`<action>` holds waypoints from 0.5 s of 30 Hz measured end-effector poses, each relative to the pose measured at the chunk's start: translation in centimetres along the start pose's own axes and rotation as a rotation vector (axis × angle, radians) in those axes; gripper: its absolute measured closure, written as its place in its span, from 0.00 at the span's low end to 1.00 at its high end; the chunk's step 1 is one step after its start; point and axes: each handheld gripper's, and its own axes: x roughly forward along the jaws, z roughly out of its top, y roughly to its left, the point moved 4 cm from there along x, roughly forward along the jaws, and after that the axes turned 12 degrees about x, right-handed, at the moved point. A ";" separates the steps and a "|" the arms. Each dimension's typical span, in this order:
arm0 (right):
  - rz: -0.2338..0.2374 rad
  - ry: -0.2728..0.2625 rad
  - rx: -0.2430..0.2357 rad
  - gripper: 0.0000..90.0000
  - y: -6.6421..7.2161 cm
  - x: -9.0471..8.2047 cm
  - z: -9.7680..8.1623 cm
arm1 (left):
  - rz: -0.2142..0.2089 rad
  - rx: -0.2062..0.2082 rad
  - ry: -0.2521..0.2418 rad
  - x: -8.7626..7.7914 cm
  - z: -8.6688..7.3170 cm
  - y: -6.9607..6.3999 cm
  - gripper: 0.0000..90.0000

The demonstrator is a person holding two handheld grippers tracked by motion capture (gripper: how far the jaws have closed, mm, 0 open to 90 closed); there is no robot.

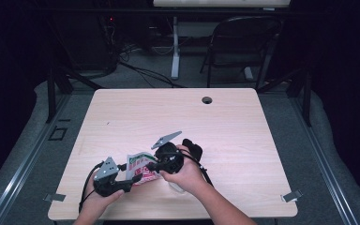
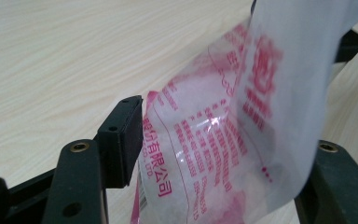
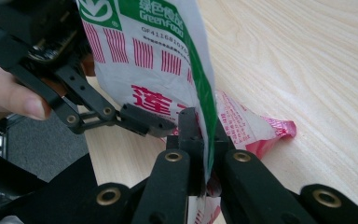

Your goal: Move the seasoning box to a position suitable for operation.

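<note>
Right hand-held gripper (image 3: 204,140): jaws pressed together, pinching the edge of a printed plastic bag (image 3: 168,51). Bag: white, red and green lettering, held up just above the pale wooden worktop (image 1: 243,122) near its front edge. Left hand-held gripper (image 2: 223,154): jaws spread, bag between them, unpinched.

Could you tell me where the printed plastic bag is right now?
The plastic bag hangs near the table's front-left edge, pinched by the right gripper.
</note>
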 end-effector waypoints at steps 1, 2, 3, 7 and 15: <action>-0.001 0.002 0.000 1.00 0.0 0.0 0.0 | -0.002 -0.011 0.003 0.1 -0.2 0.0 0.44; -0.001 0.004 0.001 1.00 -0.1 0.0 0.0 | -0.006 -0.013 0.010 0.2 -0.3 0.0 0.43; 0.000 0.000 0.002 1.00 -0.1 0.0 0.1 | -0.008 -0.024 0.014 0.4 -0.5 0.0 0.41; -0.006 0.001 0.001 1.00 -0.3 -0.1 0.1 | -0.042 -0.032 0.017 0.8 -0.9 -0.1 0.45; -0.008 0.008 0.005 1.00 -0.3 -0.2 0.1 | -0.023 -0.012 0.053 1.5 -1.2 -0.3 0.33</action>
